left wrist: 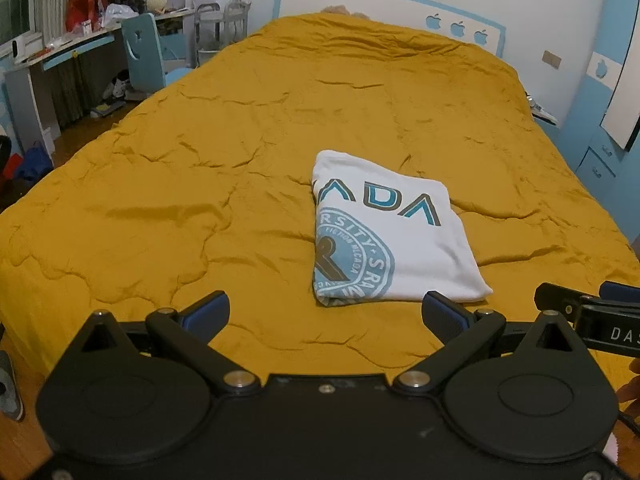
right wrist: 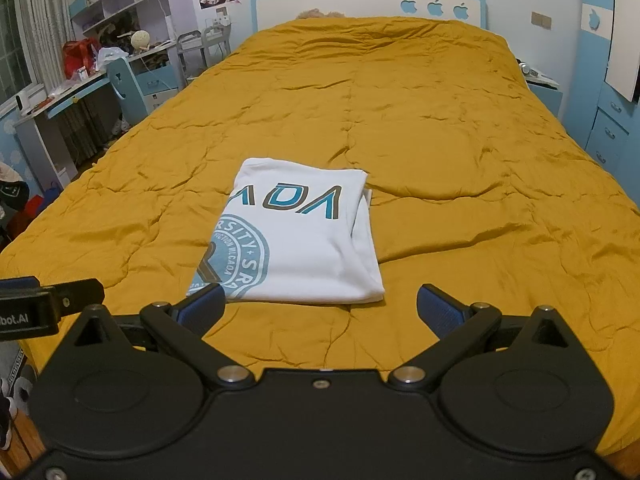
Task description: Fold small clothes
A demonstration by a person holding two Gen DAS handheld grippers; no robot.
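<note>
Both tools stood spread wide and held nothing. The left tool (left wrist: 326,310) hovered just short of the folded white T-shirt (left wrist: 394,240), its right pad (left wrist: 444,314) close by the shirt's near corner. The right tool (right wrist: 320,306) hung at the shirt's near edge, its left pad (right wrist: 200,310) overlapping the near-left corner in the picture; contact could not be told. The shirt lay flat on the mustard quilt (right wrist: 460,128), toward the bed's near end. Beyond the shirt rose a blue-and-white headboard (right wrist: 360,2); left of the shirt stood a cluttered desk (left wrist: 60,52) and blue chair (left wrist: 142,54).
</note>
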